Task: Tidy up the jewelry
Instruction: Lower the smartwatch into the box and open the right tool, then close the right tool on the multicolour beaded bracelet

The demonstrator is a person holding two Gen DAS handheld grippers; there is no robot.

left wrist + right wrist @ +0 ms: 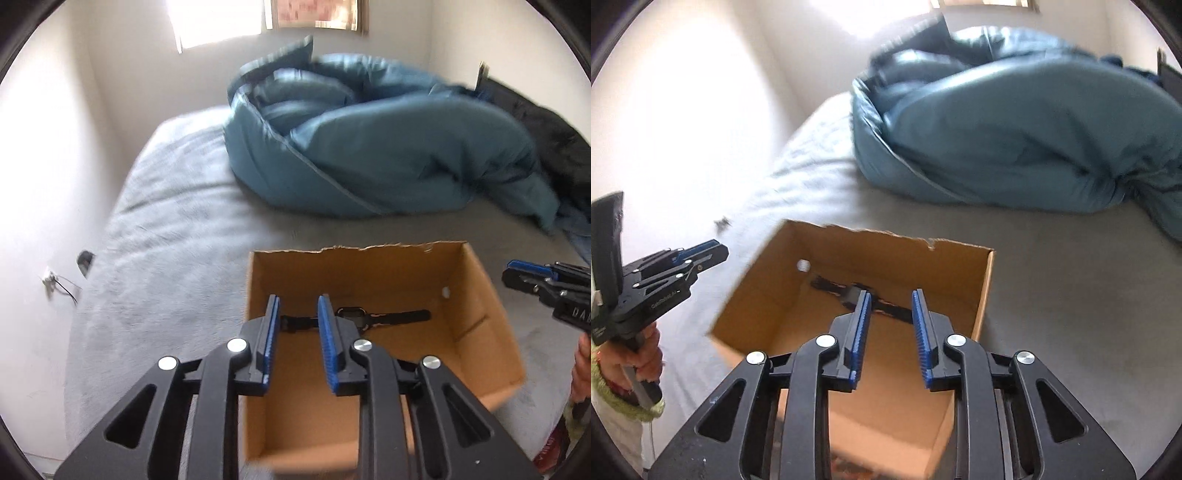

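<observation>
An open cardboard box (476, 332) sits on the grey bed; it also shows in the right wrist view (768, 299). A black wristwatch (384, 317) lies flat on the box floor, also seen in the right wrist view (831, 286), partly hidden by my fingers. My left gripper (298, 301) is open and empty above the box's near left side. My right gripper (891, 295) is open and empty above the box. The right gripper also shows in the left wrist view (517, 275), the left gripper in the right wrist view (716, 249).
A crumpled blue duvet (369, 140) lies at the back of the bed (177, 221). A white wall (44, 166) runs along the left with a socket and cable (51, 278). Dark fabric (554, 140) lies at the far right.
</observation>
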